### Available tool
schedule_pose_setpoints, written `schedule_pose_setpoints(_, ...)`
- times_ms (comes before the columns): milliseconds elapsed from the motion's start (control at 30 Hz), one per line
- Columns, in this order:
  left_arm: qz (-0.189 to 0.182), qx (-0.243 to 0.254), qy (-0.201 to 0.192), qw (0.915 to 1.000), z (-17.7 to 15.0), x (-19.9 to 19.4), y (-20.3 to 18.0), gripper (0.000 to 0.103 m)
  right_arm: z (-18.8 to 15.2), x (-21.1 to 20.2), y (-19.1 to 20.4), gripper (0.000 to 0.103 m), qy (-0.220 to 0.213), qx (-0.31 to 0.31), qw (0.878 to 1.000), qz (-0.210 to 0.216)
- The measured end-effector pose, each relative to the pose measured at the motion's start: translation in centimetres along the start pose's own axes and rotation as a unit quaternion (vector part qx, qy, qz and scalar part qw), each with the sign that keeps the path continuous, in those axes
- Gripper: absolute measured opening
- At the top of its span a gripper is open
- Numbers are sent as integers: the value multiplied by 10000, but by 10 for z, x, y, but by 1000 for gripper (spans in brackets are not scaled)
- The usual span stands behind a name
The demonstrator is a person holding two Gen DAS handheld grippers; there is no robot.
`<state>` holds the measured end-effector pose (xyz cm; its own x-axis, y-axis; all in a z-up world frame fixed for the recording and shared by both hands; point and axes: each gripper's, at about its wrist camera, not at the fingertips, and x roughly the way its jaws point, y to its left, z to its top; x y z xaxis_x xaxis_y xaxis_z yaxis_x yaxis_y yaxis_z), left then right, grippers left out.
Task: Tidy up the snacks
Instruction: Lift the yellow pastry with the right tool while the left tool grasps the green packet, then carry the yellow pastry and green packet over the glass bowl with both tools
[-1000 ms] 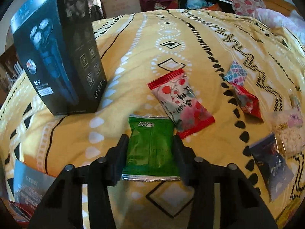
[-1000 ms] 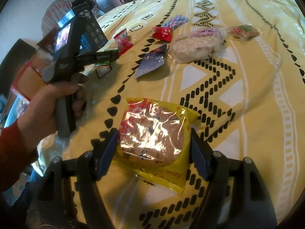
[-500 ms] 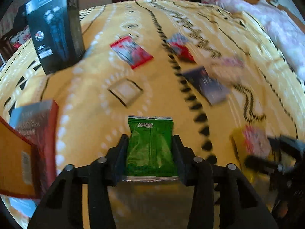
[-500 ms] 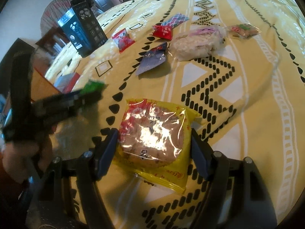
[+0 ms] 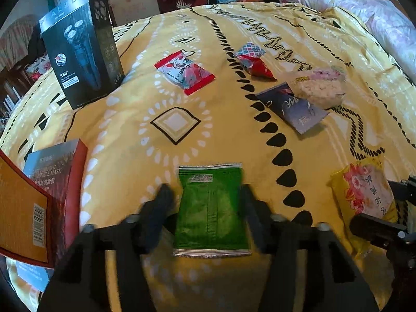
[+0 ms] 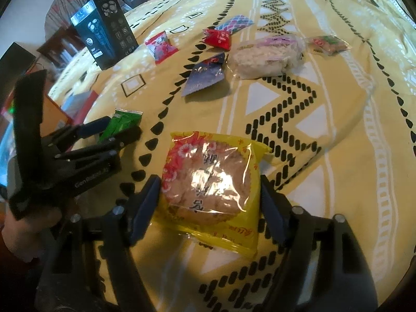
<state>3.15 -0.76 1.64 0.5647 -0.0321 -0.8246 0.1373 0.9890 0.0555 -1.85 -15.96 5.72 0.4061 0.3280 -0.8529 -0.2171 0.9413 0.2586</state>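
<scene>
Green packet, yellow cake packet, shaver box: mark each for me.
Green packet [image 5: 210, 208]: left wrist view, middle of wrapper.
Yellow cake packet [image 6: 210, 179]: right wrist view, clear window over cake.
Shaver box [image 5: 78, 52]: left wrist view, front face.

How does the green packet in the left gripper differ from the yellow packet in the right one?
The green packet is opaque and narrow; the yellow packet is wider, with a clear window showing a round cake. The green one is plain; the yellow one carries red flowers. Both sit between gripper fingers above the bedspread.
</scene>
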Motion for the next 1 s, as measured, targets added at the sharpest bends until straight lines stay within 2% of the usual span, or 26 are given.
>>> schedule_pose_setpoints(667, -37, -80, -77, 9999, -4, 4, 0, 49, 3, 6, 3, 71, 98, 84, 9998, -129)
schedule_pose_setpoints(800, -116, -118, -106, 9998, -4, -2, 2, 44, 2, -2, 1, 70, -37, 212, 9998, 4)
schedule_pose_setpoints(1000, -257, -256, -306, 9989, -3, -27, 8, 44, 2, -21, 5, 70, -277, 196, 9994, 117)
